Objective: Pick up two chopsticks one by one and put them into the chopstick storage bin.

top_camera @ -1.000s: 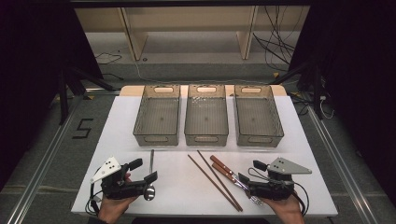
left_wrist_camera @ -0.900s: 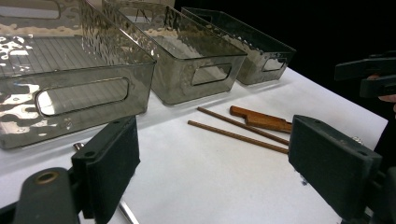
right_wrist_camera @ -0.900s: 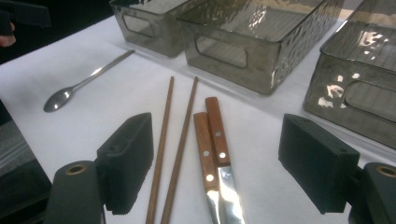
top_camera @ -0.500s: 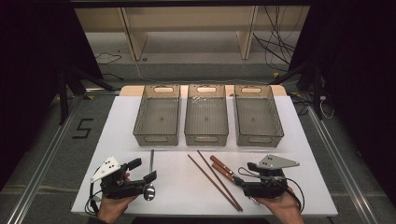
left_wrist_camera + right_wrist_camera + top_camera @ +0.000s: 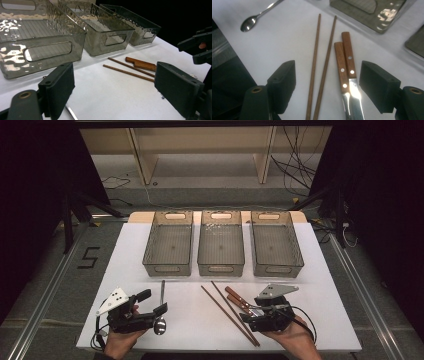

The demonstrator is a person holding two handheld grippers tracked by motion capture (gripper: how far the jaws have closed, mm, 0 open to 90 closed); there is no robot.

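Sorting cutlery into bins, pickup stage. Right claw hangs low over the desk, jaws spread wide with nothing pinched; they have just been closing a little, and no pad touches anything yet. Between its jaws lie the two chopsticks, side by side and slightly converging toward the claw, and the two wooden-handled knives, handles touching, blades running back under the claw. Chopsticks sit nearer its left jaw, knives nearer its right jaw. Both pairs lie flat on the desk.

Left claw is also spread and empty, parked on the desk. The spoon lies just beside its right jaw in the high view, bowl near the jaw tip, handle pointing ahead toward the bins.

Three clear bins stand in a row well ahead of both claws; all look empty, though glare hides part of the floors.

Judged step: right claw is lining up on one item pair, not yet committed. Which pair is the target I cannot tell; the span covers both.

Next move calls for shifting sideways so only one kind sits between the jaws, dropping to desk level, then pinching across the thin shafts or handles. Risk as I judge it: grabbing chopstick and knife together, or chopsticks rolling off the pads.
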